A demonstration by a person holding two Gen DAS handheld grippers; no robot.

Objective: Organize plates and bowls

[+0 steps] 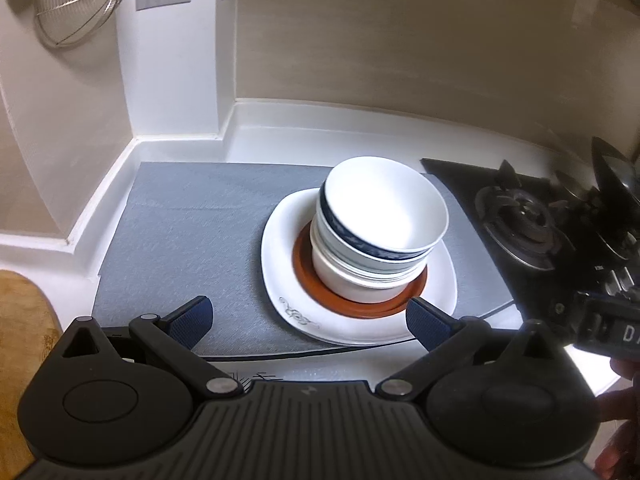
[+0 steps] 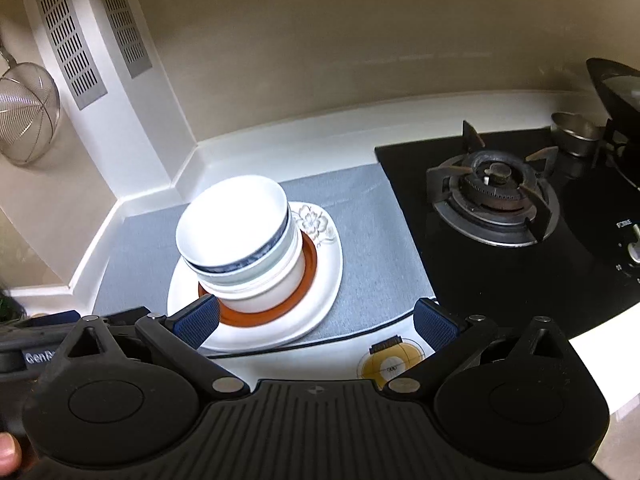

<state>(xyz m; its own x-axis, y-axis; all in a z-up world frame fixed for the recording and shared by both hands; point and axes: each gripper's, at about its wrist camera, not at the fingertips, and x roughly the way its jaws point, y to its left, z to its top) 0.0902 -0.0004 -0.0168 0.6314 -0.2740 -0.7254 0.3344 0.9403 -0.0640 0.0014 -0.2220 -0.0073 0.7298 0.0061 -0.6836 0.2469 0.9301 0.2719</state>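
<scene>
Home kitchen, black glass gas hob (image 2: pixel 500 280) with iron burner grate (image 2: pixel 490 196), white bench (image 2: pixel 304 148) just beside it, wire-mesh strainer (image 2: pixel 26 112) hanging on the wall beyond, stacked white bowls (image 2: pixel 240 240) on the bench near the hob

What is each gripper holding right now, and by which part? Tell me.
Nothing is held. The left gripper and right gripper both stand open and empty, short of the stacked bowls on the white plate.
</scene>
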